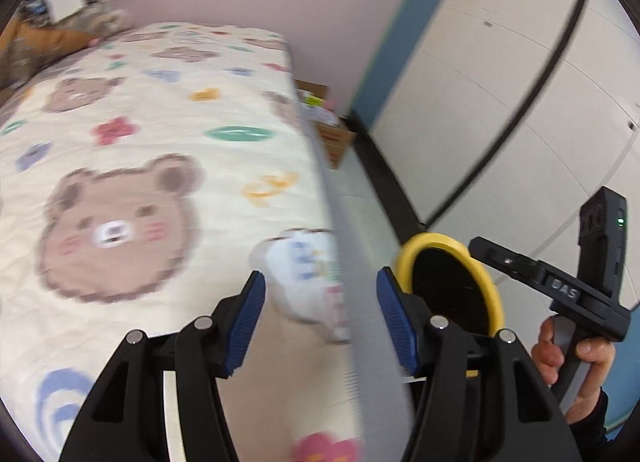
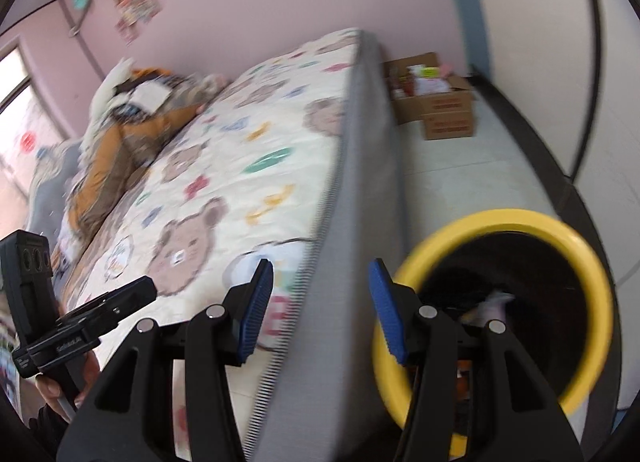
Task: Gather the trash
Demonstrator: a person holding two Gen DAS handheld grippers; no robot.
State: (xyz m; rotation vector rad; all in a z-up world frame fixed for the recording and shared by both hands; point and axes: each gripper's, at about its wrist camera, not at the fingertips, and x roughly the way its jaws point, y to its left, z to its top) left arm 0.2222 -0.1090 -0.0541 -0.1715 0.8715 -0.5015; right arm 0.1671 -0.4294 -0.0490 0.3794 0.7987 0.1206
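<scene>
A crumpled white wrapper with coloured print (image 1: 308, 282) lies on the bear-patterned bed sheet (image 1: 132, 141) near the bed's right edge. It also shows in the right wrist view (image 2: 276, 274), partly behind my finger. My left gripper (image 1: 320, 322) is open and empty, just short of the wrapper. My right gripper (image 2: 320, 306) is open and empty over the grey mattress edge (image 2: 352, 221). A yellow-rimmed bin (image 2: 520, 310) with a dark inside stands on the floor beside the bed, with some trash in it. It also shows in the left wrist view (image 1: 452, 282).
An open cardboard box (image 2: 440, 101) with items sits on the floor by the pink wall. Clothes and bedding (image 2: 120, 121) are piled at the bed's far end. A white wardrobe (image 1: 520, 81) lines the right side of the narrow floor strip.
</scene>
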